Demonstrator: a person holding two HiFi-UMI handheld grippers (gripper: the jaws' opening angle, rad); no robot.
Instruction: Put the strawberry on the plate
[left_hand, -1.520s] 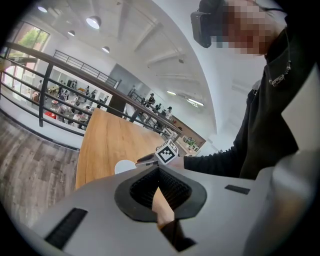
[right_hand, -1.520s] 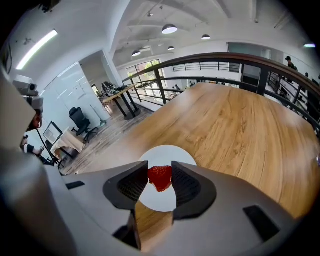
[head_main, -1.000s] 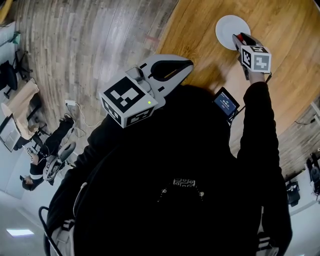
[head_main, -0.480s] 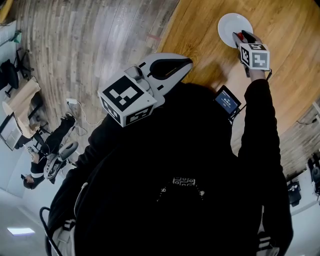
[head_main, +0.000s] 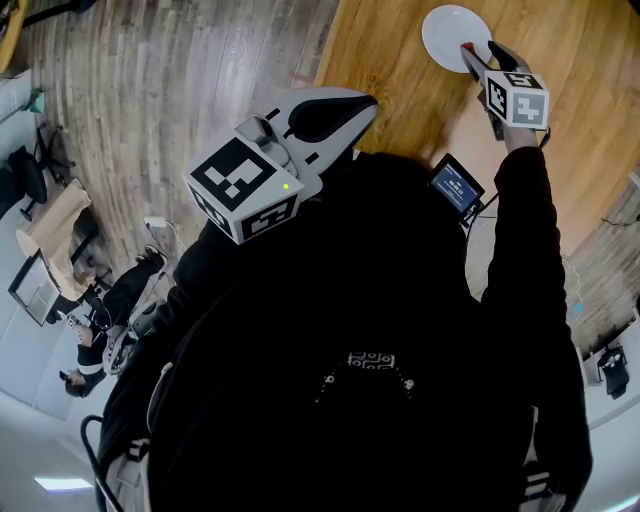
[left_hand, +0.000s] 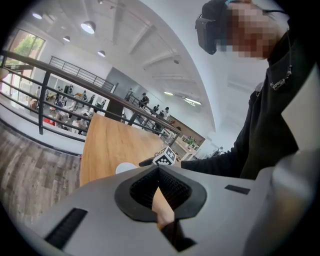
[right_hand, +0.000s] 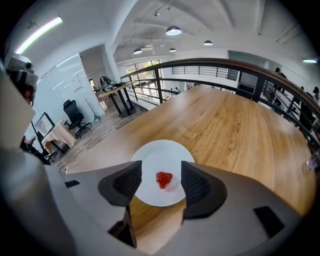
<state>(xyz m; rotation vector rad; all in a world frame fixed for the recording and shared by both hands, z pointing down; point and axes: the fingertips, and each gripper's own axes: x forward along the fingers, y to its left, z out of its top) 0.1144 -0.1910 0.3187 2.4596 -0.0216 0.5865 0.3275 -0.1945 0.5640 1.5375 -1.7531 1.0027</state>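
A red strawberry (right_hand: 163, 179) lies on the white plate (right_hand: 160, 152), near its middle. In the right gripper view my right gripper (right_hand: 161, 186) hovers just above it, its jaws opening wide, one on each side of the berry and not touching it. From the head view the plate (head_main: 448, 30) sits at the far side of the wooden table (head_main: 400, 60), the right gripper (head_main: 474, 58) at its near rim. My left gripper (head_main: 362, 104) is held close to the chest, off the table, its pads (left_hand: 150, 182) closed together on nothing.
A small black device with a lit screen (head_main: 457, 187) sits by the table's near edge, beside my right sleeve. A dark railing (right_hand: 225, 65) runs along the table's far side. Far below lie a wooden floor, chairs (head_main: 30, 170) and people.
The right gripper's jaws have spread apart and the strawberry, held between them before, now lies on the plate. The left gripper has stayed by the chest.
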